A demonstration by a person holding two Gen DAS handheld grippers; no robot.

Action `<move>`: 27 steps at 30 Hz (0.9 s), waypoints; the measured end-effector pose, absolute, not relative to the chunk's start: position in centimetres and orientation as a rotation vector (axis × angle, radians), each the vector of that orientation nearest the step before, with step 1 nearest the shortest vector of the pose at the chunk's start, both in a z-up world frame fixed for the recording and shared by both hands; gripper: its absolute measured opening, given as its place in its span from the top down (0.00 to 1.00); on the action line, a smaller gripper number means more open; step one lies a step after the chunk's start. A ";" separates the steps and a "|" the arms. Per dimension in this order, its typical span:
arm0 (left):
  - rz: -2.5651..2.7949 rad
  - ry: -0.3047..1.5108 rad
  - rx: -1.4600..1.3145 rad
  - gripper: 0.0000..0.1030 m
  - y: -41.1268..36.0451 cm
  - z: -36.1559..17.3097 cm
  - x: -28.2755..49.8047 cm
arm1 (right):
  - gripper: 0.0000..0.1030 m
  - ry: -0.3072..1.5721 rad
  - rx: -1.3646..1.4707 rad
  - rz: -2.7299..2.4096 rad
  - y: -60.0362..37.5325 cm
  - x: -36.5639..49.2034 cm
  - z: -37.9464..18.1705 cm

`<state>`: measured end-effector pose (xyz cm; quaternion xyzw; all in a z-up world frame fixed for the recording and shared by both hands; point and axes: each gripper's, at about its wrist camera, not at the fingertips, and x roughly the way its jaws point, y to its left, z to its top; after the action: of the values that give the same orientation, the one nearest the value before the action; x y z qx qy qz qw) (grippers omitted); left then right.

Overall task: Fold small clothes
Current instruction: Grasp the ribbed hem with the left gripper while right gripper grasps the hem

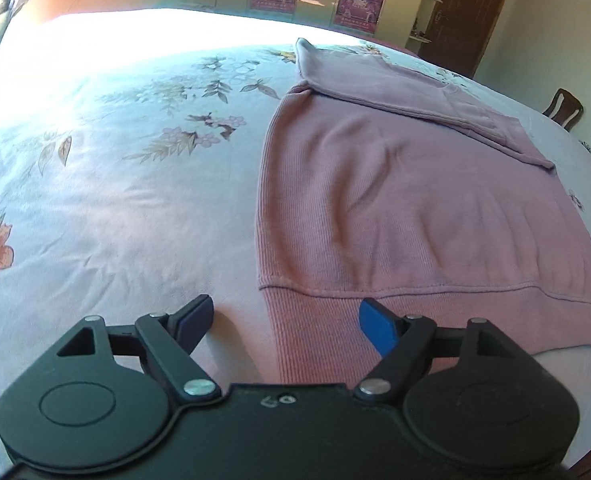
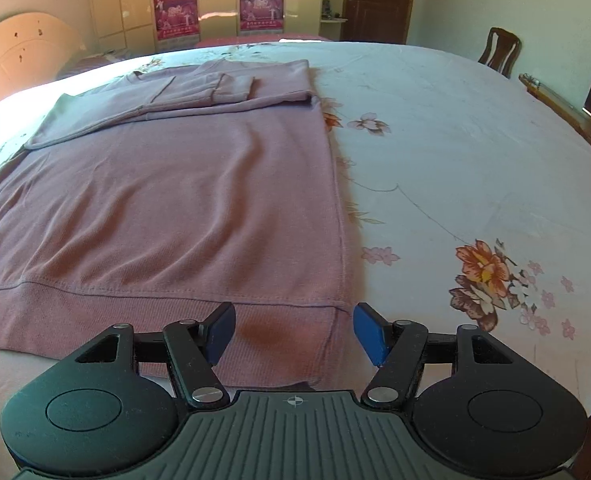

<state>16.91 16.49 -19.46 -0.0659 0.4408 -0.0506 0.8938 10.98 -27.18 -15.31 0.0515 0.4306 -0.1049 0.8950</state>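
Note:
A pink knit sweater (image 1: 395,208) lies flat on the flowered bed sheet, its sleeves folded across the upper part (image 2: 215,88). My left gripper (image 1: 285,322) hovers over the ribbed hem's left corner, jaws open, with nothing pinched between the blue pads. In the right wrist view the sweater (image 2: 175,200) fills the left half. My right gripper (image 2: 293,330) stands open above the hem's right corner. The hem cloth shows between both pairs of fingers but neither pair presses on it.
The bed sheet (image 1: 115,200) stretches wide to the left of the sweater, and the same sheet (image 2: 475,160) to its right. A wooden chair (image 2: 499,50) stands past the bed's far right edge. Cupboards with posters (image 2: 215,4) and a dark door line the back wall.

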 end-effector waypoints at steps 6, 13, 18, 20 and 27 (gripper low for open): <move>-0.149 0.929 -0.167 0.31 16.2 -19.7 17.2 | 0.37 0.927 0.221 -0.231 -29.9 11.0 -16.4; -0.217 0.986 -0.272 0.80 15.5 -19.7 18.3 | 0.58 0.966 0.279 -0.146 -30.0 11.5 -16.2; -0.270 0.994 -0.351 0.86 15.4 -18.9 19.6 | 0.87 1.004 0.365 -0.085 -30.8 12.4 -15.5; -0.290 0.976 -0.376 0.86 15.3 -18.1 20.3 | 0.90 0.985 0.406 -0.054 -31.2 12.7 -14.8; -0.294 0.846 -0.409 0.88 14.4 -14.2 26.6 | 0.90 0.844 0.502 -0.006 -32.8 17.7 -10.7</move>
<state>26.63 14.38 -14.17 -0.1961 0.4059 -0.1410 0.8814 17.74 -32.77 -10.69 0.2411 0.4053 -0.0027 0.8818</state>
